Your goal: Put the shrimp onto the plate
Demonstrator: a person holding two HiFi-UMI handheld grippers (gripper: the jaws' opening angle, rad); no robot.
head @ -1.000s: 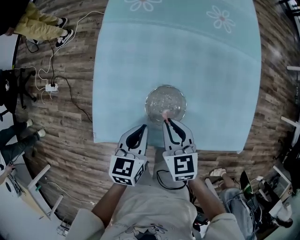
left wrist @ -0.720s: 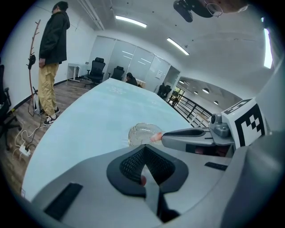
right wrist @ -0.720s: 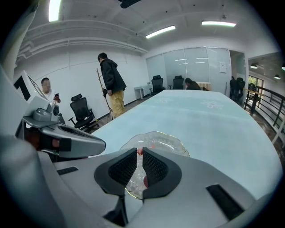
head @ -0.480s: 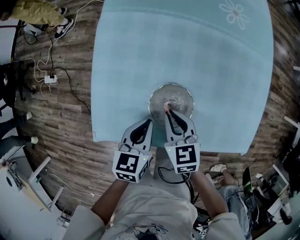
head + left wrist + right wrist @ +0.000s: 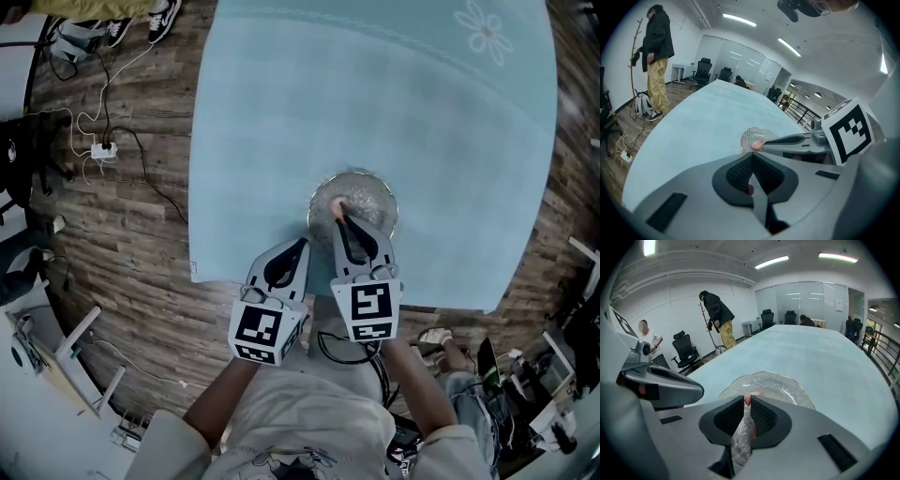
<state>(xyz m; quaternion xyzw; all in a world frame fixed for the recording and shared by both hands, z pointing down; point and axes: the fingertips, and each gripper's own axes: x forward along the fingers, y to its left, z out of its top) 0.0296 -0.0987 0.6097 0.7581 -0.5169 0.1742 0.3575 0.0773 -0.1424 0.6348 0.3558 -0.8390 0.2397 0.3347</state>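
Right gripper (image 5: 339, 210) jaws clamped on the pink shrimp (image 5: 747, 399), held over the clear glass plate (image 5: 378, 190), toward its 9 o'clock side. Left gripper (image 5: 301, 243) jaws pressed together, empty, at the plate's 8 o'clock, above the blue table (image 5: 281, 112)

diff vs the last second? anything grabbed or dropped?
The right gripper carried the shrimp forward, from the plate's near rim to over its inside, left of centre. It stays shut on the shrimp; nothing has been let go. The left gripper stays shut and empty beside it. The plate looks unmoved on the table.
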